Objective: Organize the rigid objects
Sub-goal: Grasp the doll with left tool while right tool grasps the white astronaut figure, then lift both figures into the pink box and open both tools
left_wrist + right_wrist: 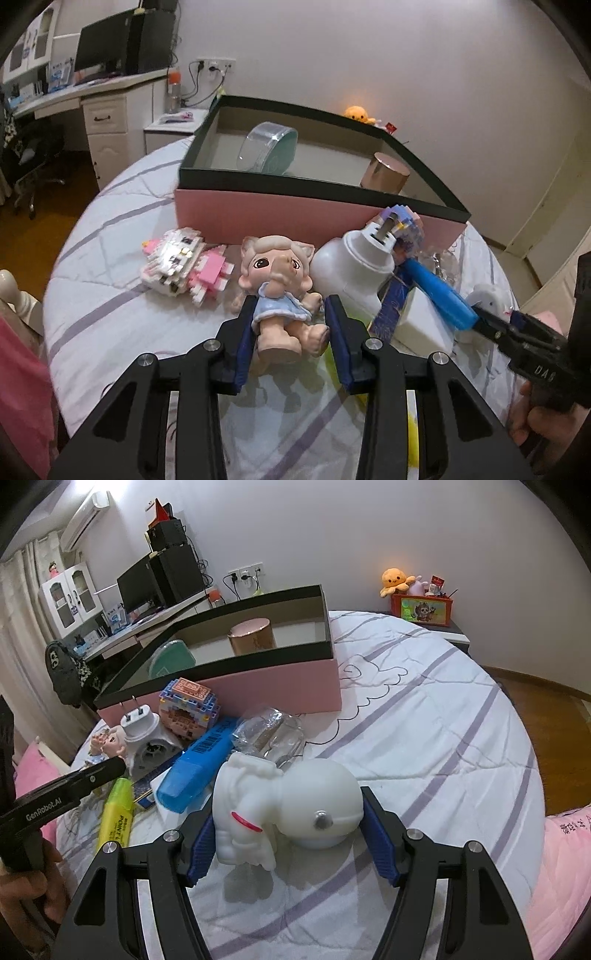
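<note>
Nearest us, our left gripper (289, 325) is spread around the doll figurine (282, 291), which lies on the striped bedspread (110, 295) between the blue pads; the left pad sits against its dress, while we cannot tell whether the right pad touches. The doll's long axis runs away from us, feet toward the gripper and head toward the box.

Our right gripper (291, 836) is spread wide around the white astronaut figure (291, 805). It lies on its side between the fingers, its long axis across the opening, round helmet toward the right finger, body toward the left; whether either pad touches it we cannot tell.

Just beyond lie a yellow highlighter (116, 818), a blue highlighter (199, 771) pointing toward the box, a white plug-in device (356, 266) with prongs up, a brick-built house (190, 709) and a pink-and-white brick figure (184, 264).

Farthest stands the pink box (295, 218) with dark rim, holding a rose-gold canister (252, 636) and a teal round case (267, 151)
</note>
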Tool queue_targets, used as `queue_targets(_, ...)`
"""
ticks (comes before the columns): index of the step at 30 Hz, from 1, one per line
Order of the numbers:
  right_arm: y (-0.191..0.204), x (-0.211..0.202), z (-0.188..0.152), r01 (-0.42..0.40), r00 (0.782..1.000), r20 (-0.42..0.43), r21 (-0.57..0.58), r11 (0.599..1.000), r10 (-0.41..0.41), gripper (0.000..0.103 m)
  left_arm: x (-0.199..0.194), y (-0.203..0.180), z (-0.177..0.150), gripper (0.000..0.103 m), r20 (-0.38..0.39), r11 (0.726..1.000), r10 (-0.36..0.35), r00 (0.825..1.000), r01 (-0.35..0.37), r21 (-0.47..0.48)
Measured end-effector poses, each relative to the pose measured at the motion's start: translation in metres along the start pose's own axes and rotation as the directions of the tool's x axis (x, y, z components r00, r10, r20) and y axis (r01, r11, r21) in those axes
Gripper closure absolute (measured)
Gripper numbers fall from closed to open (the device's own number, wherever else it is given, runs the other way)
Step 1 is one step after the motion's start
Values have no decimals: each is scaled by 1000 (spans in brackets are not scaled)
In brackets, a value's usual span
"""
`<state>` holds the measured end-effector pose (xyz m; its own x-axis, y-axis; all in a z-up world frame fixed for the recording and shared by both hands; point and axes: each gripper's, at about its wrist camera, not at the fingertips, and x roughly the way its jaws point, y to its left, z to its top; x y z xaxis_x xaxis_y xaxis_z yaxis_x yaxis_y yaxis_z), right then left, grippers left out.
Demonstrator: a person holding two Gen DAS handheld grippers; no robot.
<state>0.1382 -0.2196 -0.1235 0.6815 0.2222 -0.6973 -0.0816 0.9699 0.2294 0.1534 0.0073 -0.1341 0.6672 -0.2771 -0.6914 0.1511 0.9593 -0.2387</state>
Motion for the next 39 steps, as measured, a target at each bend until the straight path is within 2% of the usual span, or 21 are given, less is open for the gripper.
queue_targets(12, 12, -31, 13, -18, 998, 55, -29, 999, 19, 33, -44, 8, -3, 66, 73, 1000, 7, 997, -9, 21)
queue_targets(20, 26, -44, 35, -28, 994, 104, -79, 996, 36, 33, -75, 6, 17, 66, 149, 999, 2, 989, -10, 49)
queue_targets(26, 39, -49, 84, -29, 986, 158, -136, 990, 51, 33, -86, -4, 61, 66, 214, 994, 0, 977, -23, 104)
queue_targets(31, 49, -28, 135, -46, 985, 156, -167, 985, 72, 33, -69, -11, 110, 66, 219, 991, -13, 976, -17, 136)
queue_targets(35, 49, 9, 173, -61, 991, 106, -155, 986, 78, 33, -42, -17, 145, 66, 204, 987, -14, 979, -19, 157)
queue_targets(39, 44, 55, 192, -53, 997, 39, -123, 991, 59, 33, -2, -18, 176, 66, 161, 988, -11, 987, -14, 153)
